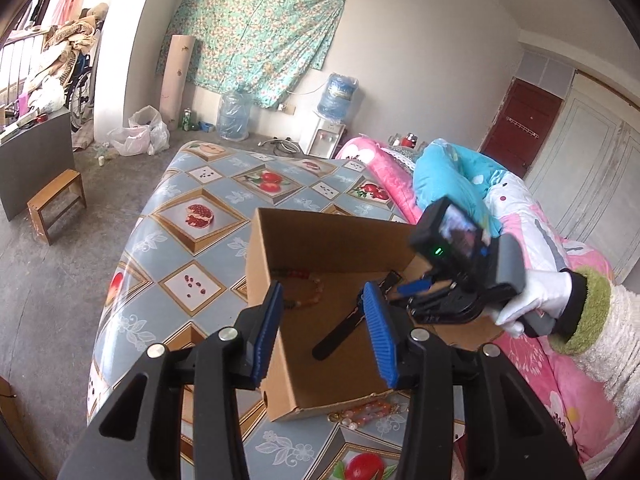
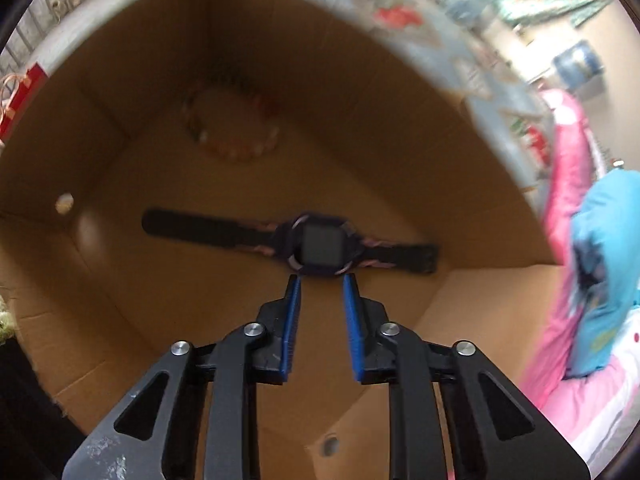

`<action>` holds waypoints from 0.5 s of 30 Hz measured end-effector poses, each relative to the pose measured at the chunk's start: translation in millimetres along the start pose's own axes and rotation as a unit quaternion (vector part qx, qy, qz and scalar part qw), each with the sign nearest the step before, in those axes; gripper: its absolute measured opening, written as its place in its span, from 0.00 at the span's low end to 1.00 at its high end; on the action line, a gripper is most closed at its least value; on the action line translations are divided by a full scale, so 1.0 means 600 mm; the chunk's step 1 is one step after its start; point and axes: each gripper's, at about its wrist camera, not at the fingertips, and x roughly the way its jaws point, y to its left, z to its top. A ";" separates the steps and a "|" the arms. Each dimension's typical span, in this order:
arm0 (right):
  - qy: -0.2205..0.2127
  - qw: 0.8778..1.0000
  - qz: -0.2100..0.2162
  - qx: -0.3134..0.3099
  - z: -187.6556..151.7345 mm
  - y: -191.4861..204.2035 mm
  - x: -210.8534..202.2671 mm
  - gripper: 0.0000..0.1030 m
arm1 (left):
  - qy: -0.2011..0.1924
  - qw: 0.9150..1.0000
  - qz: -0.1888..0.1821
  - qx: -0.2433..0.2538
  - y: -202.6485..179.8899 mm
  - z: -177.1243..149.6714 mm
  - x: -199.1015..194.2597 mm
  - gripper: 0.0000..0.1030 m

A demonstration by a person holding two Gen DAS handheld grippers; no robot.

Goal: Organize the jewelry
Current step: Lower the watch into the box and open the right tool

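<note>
Hovering inside the cardboard box [image 2: 120, 92], the right tongs [image 2: 322, 278] stand partly open with nothing between the blue pads [image 2: 294, 320]. The watch [image 2: 316, 246] lies flat on the box floor just beyond the fingertips, close to touching, though contact cannot be confirmed (the frame is blurred). Its long axis runs left to right across the view, square to the tongs' line of reach; the dark square face sits almost centred on the gap, with the longer strap end trailing left.

Watch: dark strap with pinkish markings near the case, blank grey screen, both strap halves laid out straight. Looks light and rigid at the case, floppy at the strap.

Farther back on the box floor, a beaded bracelet [image 2: 232, 120] lies in a loose ring, well apart from the watch.

The left tongs [image 1: 326, 320] are held wide open and empty above the box's near-left corner, farther from the watch than the right pair. From this view the watch strap [image 1: 340, 330] shows between the pads, lower down in the box [image 1: 328, 236]. More beads [image 1: 366, 412] lie on the patterned tabletop [image 1: 176, 248] just outside the near wall, likely next to go in.
</note>
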 end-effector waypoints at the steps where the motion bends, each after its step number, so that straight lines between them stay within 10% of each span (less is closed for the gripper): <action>1: 0.014 1.000 0.007 0.001 0.003 0.003 0.015 0.17 | 0.000 1.000 0.002 -0.003 0.005 -0.002 -0.002 0.39; 15: 0.035 0.988 0.095 0.117 0.059 -0.036 0.065 0.17 | 0.002 1.000 0.021 -0.020 0.024 -0.019 -0.020 0.40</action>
